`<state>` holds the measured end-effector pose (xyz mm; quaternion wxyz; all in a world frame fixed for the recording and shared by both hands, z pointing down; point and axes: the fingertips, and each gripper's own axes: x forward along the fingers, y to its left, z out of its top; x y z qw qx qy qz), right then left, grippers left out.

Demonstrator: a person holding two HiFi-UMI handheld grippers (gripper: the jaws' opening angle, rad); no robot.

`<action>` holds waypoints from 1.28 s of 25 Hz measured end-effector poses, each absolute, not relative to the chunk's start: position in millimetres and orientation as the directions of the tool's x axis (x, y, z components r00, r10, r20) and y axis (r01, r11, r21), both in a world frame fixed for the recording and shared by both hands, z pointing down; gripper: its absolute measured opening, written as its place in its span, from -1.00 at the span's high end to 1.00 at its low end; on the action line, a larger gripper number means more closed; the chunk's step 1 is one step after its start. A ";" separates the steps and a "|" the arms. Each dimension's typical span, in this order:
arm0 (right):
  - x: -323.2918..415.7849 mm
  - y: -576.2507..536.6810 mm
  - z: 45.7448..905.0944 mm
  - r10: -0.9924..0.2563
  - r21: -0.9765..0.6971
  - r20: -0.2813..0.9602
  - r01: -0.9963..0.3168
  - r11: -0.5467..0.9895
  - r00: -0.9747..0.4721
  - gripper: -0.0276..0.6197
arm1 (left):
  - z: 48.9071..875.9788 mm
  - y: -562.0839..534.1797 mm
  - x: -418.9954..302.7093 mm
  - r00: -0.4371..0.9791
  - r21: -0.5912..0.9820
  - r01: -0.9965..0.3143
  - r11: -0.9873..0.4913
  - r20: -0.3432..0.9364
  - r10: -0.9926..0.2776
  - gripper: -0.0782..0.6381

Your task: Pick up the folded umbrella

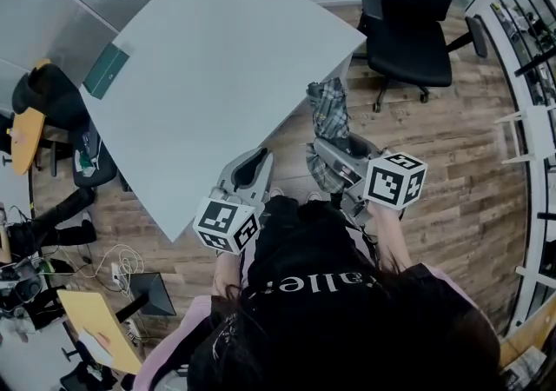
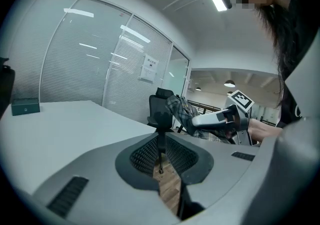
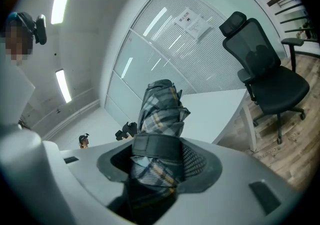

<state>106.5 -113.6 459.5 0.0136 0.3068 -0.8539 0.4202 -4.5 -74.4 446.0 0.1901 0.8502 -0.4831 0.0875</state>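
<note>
The folded umbrella (image 1: 327, 115), grey plaid with thin yellow lines, is off the table and in the air in front of the person, past the table's near corner. My right gripper (image 1: 334, 155) is shut on its lower half. In the right gripper view the umbrella (image 3: 160, 106) stands up between the jaws, a dark strap around it at the pads, and my right gripper (image 3: 157, 154) clamps it from both sides. My left gripper (image 1: 252, 163) hangs over the table's near edge, its jaws a narrow gap apart with nothing in them (image 2: 161, 154). The left gripper view shows the umbrella (image 2: 182, 111) in the right gripper (image 2: 220, 119).
A large pale table (image 1: 217, 76) fills the middle, with a small green box (image 1: 106, 70) at its far left edge. A black office chair (image 1: 413, 24) stands at the back right on the wood floor. White shelves (image 1: 530, 33) line the right side. Cables and clutter lie on the left.
</note>
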 end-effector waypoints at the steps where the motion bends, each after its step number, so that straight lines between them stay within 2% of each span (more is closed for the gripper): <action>1: 105.8 -113.1 459.4 -0.511 -0.709 0.283 -0.536 0.459 -0.812 0.18 | 443.9 -75.3 -5.1 0.517 0.236 -0.855 -0.462 0.329 -0.790 0.62; 32: 44.2 -80.7 459.8 -0.476 -0.708 0.318 -0.539 0.456 -0.820 0.18 | 424.6 -47.4 -67.5 0.494 0.222 -0.868 -0.444 0.291 -0.819 0.62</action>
